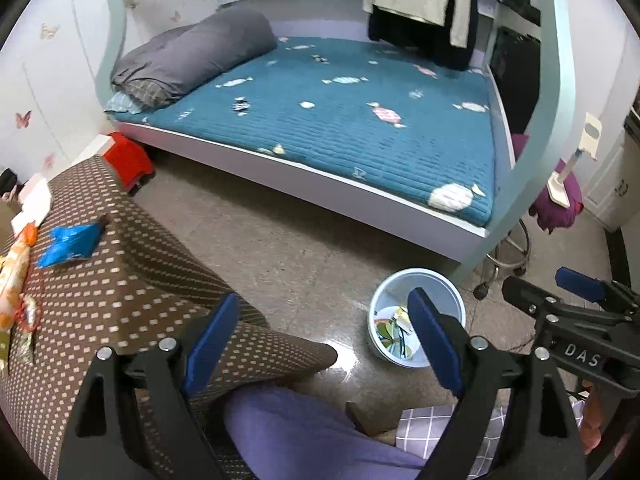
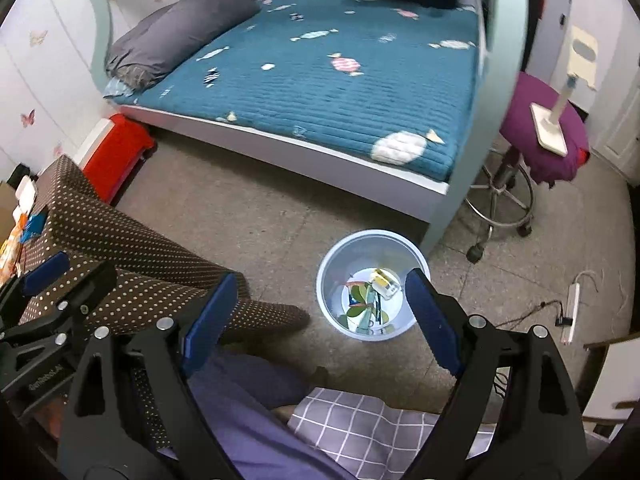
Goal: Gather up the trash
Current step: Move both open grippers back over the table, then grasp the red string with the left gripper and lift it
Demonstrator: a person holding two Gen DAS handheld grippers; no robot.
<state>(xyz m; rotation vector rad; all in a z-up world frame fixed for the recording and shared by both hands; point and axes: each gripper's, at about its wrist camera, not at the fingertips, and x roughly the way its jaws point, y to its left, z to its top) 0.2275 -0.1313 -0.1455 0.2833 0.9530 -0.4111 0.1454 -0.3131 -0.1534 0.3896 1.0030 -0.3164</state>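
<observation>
- The bin (image 2: 374, 286) on the floor already holds several wrappers.
- A blue wrapper (image 1: 72, 244) and orange packet (image 1: 16, 280) remain on the bench (image 1: 132, 280).
- The left gripper (image 1: 326, 350) and right gripper (image 2: 324, 320) both stand spread, holding nothing.

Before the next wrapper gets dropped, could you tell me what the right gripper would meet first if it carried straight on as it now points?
Probably the bare floor beside the bin; nothing sits between its open jaws, though depth is unclear.

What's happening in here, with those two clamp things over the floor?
A person is tidying up trash with a handheld claw in each hand. Both the left claw and the right claw are open and empty. The pale blue bin on the floor already holds several wrappers. More litter, including a blue wrapper, is on the dotted brown tablecloth to the left.
</observation>
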